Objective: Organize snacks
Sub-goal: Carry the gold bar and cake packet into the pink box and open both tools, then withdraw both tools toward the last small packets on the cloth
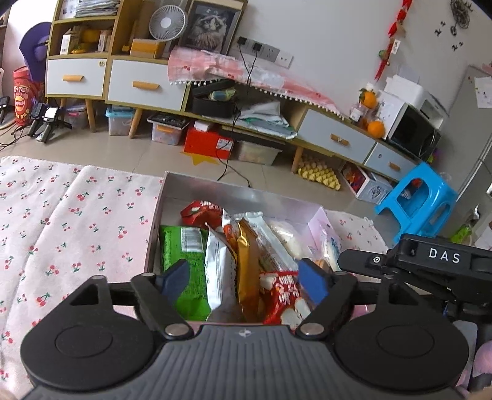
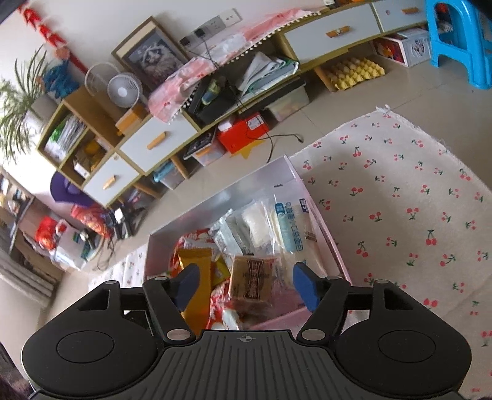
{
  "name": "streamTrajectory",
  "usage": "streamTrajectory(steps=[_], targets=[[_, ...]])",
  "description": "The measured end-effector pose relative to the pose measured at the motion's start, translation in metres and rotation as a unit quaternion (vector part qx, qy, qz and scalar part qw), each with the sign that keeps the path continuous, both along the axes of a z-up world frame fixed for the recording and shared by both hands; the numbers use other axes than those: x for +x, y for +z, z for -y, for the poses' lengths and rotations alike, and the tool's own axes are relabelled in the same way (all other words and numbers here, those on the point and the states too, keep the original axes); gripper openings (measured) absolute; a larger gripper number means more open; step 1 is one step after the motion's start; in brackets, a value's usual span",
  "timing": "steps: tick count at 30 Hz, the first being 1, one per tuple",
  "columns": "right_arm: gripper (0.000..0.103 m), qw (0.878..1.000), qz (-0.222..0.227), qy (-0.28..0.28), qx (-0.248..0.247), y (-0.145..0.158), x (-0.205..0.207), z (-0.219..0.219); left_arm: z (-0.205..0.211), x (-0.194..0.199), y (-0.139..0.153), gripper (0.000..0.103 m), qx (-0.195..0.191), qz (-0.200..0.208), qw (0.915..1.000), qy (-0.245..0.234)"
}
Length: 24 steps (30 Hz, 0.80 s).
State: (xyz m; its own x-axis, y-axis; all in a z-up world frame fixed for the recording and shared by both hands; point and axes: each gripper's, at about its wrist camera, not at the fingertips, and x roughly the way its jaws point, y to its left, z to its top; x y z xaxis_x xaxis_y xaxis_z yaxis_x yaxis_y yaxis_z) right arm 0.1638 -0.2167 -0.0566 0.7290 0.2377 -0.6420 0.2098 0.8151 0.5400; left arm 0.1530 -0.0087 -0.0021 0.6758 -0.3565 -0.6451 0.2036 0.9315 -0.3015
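Over the snack box (image 1: 233, 189), you hover both grippers.
Your left gripper (image 1: 243, 278) and right gripper (image 2: 246, 284) hold jaws apart, empty, above packets standing inside the box on the cherry-print cloth (image 1: 77, 215).

Both wrist views look steeply down from close above the snack box (image 1: 215, 190) (image 2: 221, 197), facing the cabinet wall (image 1: 323, 46) (image 2: 261, 12); the right view is rolled.
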Motion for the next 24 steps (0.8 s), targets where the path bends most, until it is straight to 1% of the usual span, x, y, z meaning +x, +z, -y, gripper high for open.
streamTrajectory(steps=[1,2,4,7,8,10,18,24], targets=[[0.075,1.000,-0.002,0.004,-0.005,0.001,-0.002,-0.001,0.000,-0.001,0.001,0.077,0.003,-0.003,1.0000,-0.003],[0.077,1.000,-0.003,0.007,-0.009,0.002,-0.004,-0.001,0.000,-0.003,0.001,0.080,0.006,-0.007,0.9999,-0.005],[0.078,1.000,-0.003,0.016,-0.019,0.005,-0.009,-0.002,0.000,-0.005,0.001,0.083,0.012,-0.013,0.9998,-0.007],[0.084,0.999,-0.005,0.025,-0.033,0.010,-0.017,-0.002,-0.002,-0.012,0.001,0.089,0.018,-0.015,0.9996,-0.013],[0.086,0.999,-0.006,0.028,-0.037,0.011,-0.019,-0.001,-0.002,-0.015,0.001,0.092,0.019,-0.016,0.9996,-0.014],[0.088,0.998,-0.010,0.034,-0.043,0.011,-0.026,0.001,-0.003,-0.020,0.001,0.094,0.022,-0.018,0.9994,-0.019],[0.088,0.996,-0.030,0.037,-0.077,0.004,-0.050,0.012,-0.011,-0.038,0.001,0.100,0.045,-0.014,0.9986,-0.026],[0.088,0.994,-0.036,0.046,-0.096,0.002,-0.066,0.015,-0.027,-0.047,-0.006,0.100,0.062,-0.022,0.9975,-0.024]])
